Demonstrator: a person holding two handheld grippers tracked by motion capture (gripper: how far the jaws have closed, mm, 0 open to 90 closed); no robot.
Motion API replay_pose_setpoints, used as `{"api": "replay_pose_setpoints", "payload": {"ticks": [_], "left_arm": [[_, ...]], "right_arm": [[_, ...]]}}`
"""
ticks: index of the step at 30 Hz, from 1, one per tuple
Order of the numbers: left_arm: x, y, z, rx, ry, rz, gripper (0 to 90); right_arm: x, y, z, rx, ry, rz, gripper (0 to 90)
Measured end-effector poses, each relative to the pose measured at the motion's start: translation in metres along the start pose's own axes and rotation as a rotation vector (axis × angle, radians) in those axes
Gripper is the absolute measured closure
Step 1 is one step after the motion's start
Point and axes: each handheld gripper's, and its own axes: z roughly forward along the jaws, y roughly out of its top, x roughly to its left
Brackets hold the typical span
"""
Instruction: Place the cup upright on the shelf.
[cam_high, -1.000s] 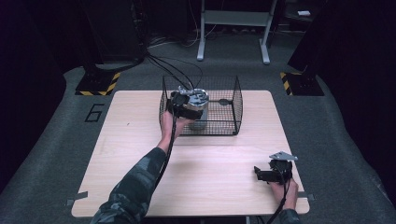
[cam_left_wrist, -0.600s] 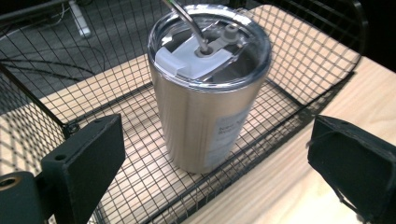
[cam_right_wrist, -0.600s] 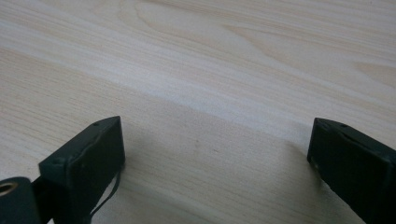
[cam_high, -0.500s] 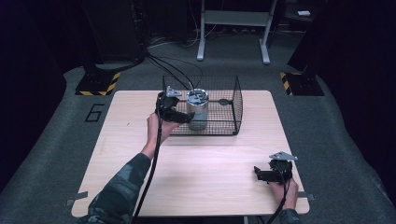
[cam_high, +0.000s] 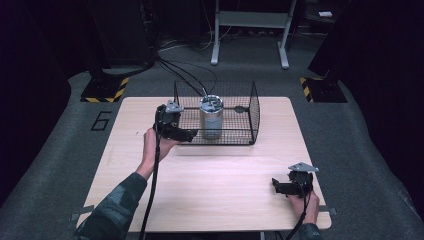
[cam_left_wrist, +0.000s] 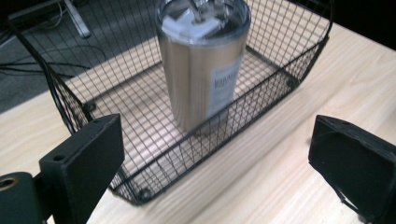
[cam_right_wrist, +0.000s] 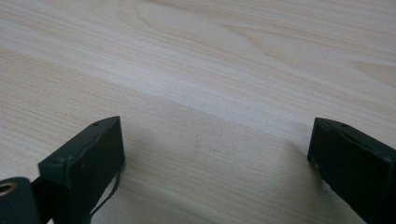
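Note:
A steel tumbler (cam_high: 212, 117) (cam_left_wrist: 203, 60) with a clear lid stands upright inside a black wire basket (cam_high: 240, 135) (cam_left_wrist: 154, 158) at the back of the wooden table (cam_high: 210, 175). My left gripper (cam_high: 192, 134) (cam_left_wrist: 215, 172) hangs open just outside the basket's near left side, clear of the tumbler, with nothing between its jaws. My right gripper (cam_high: 275, 186) (cam_right_wrist: 215, 172) rests open near the table's front right corner, jaws wide over bare wood.
Cables (cam_high: 185, 70) run from the basket area to the floor behind the table. A white stand's legs (cam_high: 250, 35) and two yellow-black striped bases (cam_high: 106, 87) sit on the grey floor beyond.
The left gripper let go of the tumbler, which now stands in the basket, and drew back toward the left and the person. The right gripper has stayed still.

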Motion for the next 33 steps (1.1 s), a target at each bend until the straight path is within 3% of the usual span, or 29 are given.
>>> {"api": "replay_pose_setpoints", "payload": {"ticks": [2,8,21,24,29,30,33], "left_arm": [[0.0,-0.007,-0.003,0.017,0.004,0.015,3.7],[0.004,-0.034,-0.016,0.002,0.027,-0.022,3.6],[0.013,-0.092,-0.04,0.028,0.076,-0.035,2.9],[0.016,-0.112,-0.042,0.039,0.104,-0.044,2.9],[0.022,-0.136,-0.041,0.063,0.12,-0.078,2.5],[0.024,-0.148,-0.042,0.073,0.13,-0.104,2.4],[0.027,-0.165,-0.042,0.083,0.148,-0.121,1.7]], "right_arm": [[0.0,0.0,0.0,0.0,0.0,-0.003,3.3],[0.0,0.0,0.0,0.0,-0.001,-0.004,3.3],[0.0,0.0,0.0,-0.001,-0.001,0.005,3.3],[0.0,0.0,0.0,0.001,-0.001,-0.002,3.3],[0.001,0.0,0.0,-0.002,0.0,0.009,3.3],[0.001,0.0,0.0,-0.002,-0.001,0.009,3.3],[0.0,0.0,0.0,0.001,-0.001,0.001,3.3]]}}
